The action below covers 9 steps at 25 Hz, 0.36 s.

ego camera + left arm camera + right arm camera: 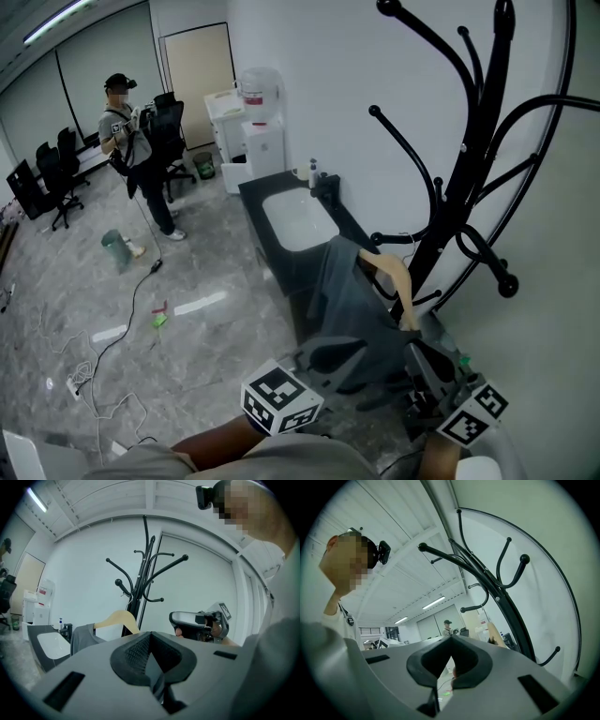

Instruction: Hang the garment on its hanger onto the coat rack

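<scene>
The black coat rack (464,141) (139,583) (497,598) stands at the right against a white wall, its curved arms fanning out on all sides of the pole; left of it is a dark counter (255,190) with a white basin (298,220), then a white water dispenser (261,131); farther back are a person (131,150), office chairs (56,169), a green bin (114,248) on the floor, and a small bottle (313,172) on the counter; the low rack arms cross just above the hanger. The grey garment (342,291) (84,637) drapes from a wooden hanger (398,281) (117,618) (497,634) low beside the pole, in front of the counter; in the head view the hanger's long axis slants from upper left to lower right, and what carries it cannot be made out. The left gripper (328,354) (151,660) sits at the garment's lower edge, jaws drawn together with a grey sliver in the slit; whether that is pinched cloth is unclear. The right gripper (422,370) (450,660) sits just below the hanger's lower end, jaws together, empty.
</scene>
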{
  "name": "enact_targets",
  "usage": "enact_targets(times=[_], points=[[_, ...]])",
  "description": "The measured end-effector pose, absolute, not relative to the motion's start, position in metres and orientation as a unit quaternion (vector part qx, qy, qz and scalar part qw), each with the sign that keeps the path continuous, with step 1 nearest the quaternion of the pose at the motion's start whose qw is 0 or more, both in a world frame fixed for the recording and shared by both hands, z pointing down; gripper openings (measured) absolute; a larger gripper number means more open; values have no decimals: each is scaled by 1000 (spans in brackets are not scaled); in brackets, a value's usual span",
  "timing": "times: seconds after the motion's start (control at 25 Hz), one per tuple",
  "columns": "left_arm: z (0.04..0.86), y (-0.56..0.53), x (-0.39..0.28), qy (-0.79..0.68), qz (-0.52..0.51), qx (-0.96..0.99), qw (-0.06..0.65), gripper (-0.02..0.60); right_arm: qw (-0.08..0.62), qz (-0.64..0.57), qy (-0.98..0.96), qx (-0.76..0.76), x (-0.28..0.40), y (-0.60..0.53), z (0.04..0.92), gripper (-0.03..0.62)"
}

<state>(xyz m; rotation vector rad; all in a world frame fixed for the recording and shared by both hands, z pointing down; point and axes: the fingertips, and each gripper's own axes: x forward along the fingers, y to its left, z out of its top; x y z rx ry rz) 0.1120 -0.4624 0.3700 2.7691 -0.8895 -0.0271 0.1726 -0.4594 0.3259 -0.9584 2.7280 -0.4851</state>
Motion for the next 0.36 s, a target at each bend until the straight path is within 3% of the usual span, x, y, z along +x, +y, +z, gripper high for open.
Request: enact_targets(times=[0.36], points=[[370,-458,113,-302,-9,946,117,6,104,-165,928,-318,168,-456,325,15]])
